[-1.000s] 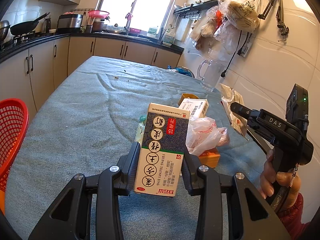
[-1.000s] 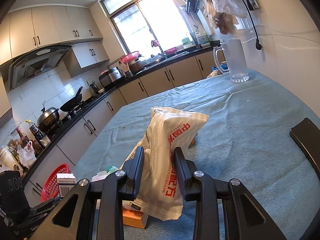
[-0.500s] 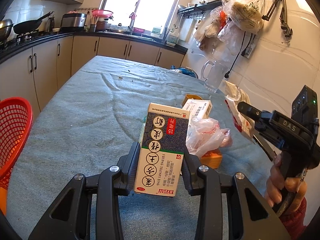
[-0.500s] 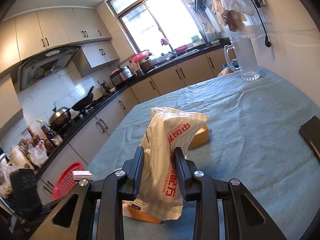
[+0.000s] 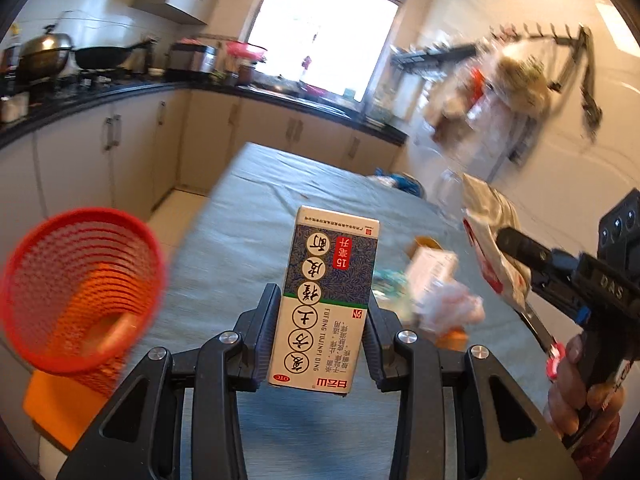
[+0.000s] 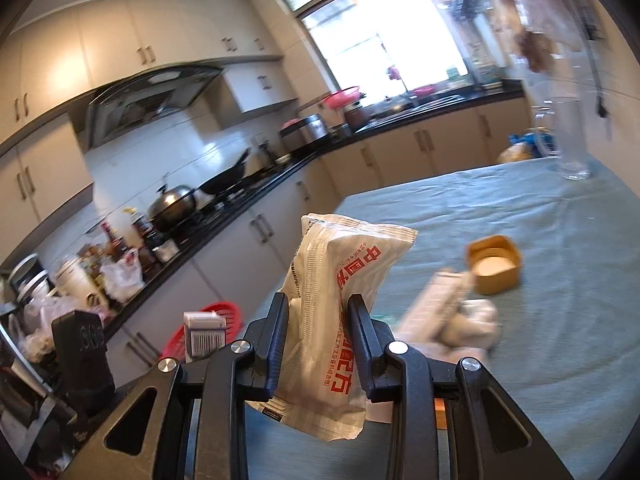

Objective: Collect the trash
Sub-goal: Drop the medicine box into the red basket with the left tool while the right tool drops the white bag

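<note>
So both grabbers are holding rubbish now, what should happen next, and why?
Probably carry the left gripper with its box leftward over the red basket and release. The basket sits off the table's left, open; the right gripper holds a packet.

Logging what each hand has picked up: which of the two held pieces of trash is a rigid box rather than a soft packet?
The medicine box, held upright in the left gripper. The right gripper holds a crinkled white packet with red print.
</note>
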Available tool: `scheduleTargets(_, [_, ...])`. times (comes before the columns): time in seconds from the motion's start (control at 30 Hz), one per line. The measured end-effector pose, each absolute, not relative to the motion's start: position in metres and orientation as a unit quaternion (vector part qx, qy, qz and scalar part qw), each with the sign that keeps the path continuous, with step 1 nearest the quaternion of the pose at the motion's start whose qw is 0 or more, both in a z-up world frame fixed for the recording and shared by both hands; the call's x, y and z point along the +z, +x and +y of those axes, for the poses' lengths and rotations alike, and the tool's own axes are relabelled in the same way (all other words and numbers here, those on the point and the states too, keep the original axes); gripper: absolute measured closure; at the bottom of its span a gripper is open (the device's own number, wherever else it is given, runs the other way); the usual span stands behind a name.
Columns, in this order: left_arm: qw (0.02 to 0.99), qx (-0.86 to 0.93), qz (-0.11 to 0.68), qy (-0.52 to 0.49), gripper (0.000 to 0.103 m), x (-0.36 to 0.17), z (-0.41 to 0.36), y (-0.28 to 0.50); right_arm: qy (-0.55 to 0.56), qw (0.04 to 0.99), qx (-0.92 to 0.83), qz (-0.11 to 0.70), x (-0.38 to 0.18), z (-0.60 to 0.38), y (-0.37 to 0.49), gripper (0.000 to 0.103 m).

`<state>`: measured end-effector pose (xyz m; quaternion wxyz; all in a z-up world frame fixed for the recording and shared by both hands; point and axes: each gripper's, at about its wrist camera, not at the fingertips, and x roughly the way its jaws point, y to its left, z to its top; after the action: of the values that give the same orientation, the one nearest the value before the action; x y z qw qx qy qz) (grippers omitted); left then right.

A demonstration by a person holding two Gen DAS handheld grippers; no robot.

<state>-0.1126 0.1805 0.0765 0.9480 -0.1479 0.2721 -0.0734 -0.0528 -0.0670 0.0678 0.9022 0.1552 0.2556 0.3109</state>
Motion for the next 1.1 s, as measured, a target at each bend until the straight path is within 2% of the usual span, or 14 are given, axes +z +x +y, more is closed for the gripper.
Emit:
scheduleTargets(0.3, [0.952, 0.018, 0.245, -0.18, 0.066, 0.089, 0.28, -0.137, 0.124, 0.865, 0.392, 0.288, 0.074, 0.027, -0.045, 0.07])
scheduleTargets(0.5, [0.946, 0.058, 0.254, -0.195, 0.066, 0.079, 0.322, -0.14, 0.11, 0.842, 0.427, 0.311, 0.069, 0.081, -0.038, 0.07])
scheduleTargets(1.1, [0.917, 0.104, 0.324, -0.207, 0.066, 0.033, 0.378, -0.108, 0.079, 0.789, 0.46, 0.4, 0.025, 0.197, 0.002, 0.07])
